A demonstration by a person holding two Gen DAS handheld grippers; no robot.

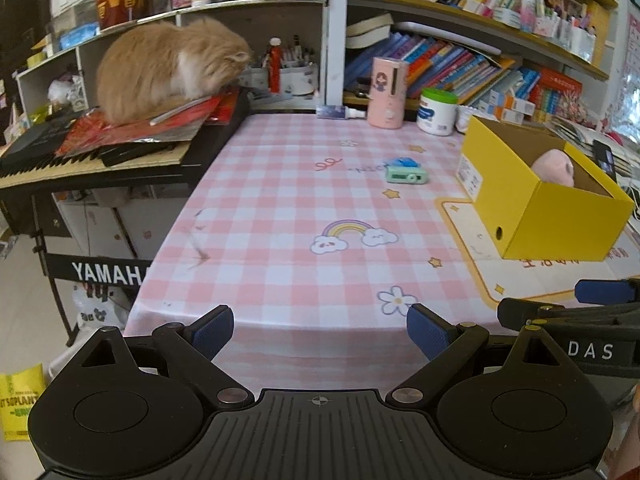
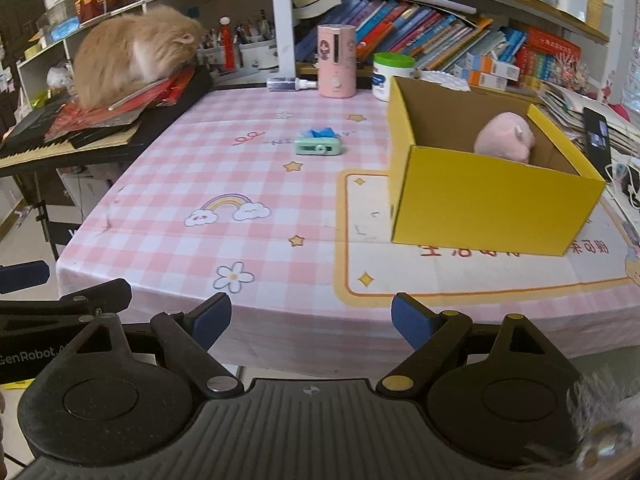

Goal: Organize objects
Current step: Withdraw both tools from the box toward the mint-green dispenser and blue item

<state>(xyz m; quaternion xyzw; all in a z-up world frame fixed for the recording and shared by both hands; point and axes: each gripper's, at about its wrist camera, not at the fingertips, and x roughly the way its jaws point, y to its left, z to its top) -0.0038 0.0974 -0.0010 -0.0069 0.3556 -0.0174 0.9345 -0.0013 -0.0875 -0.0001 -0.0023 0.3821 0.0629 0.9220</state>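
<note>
A yellow cardboard box (image 1: 560, 216) (image 2: 488, 204) stands open on the right of the pink checked table, with a pink plush toy (image 1: 554, 166) (image 2: 505, 136) inside. A small green device (image 1: 406, 175) (image 2: 318, 147) with something blue on top lies mid-table, left of the box. My left gripper (image 1: 320, 330) is open and empty at the table's near edge. My right gripper (image 2: 312, 322) is open and empty at the near edge, right of the left one.
An orange cat (image 1: 168, 66) (image 2: 132, 50) sits on red papers on a keyboard at the left. A pink cylinder (image 1: 386, 92) (image 2: 336, 62), a white jar (image 1: 437, 112) (image 2: 386, 76) and a small bottle (image 1: 340, 112) stand at the back, below bookshelves. A phone (image 2: 597, 142) stands right of the box.
</note>
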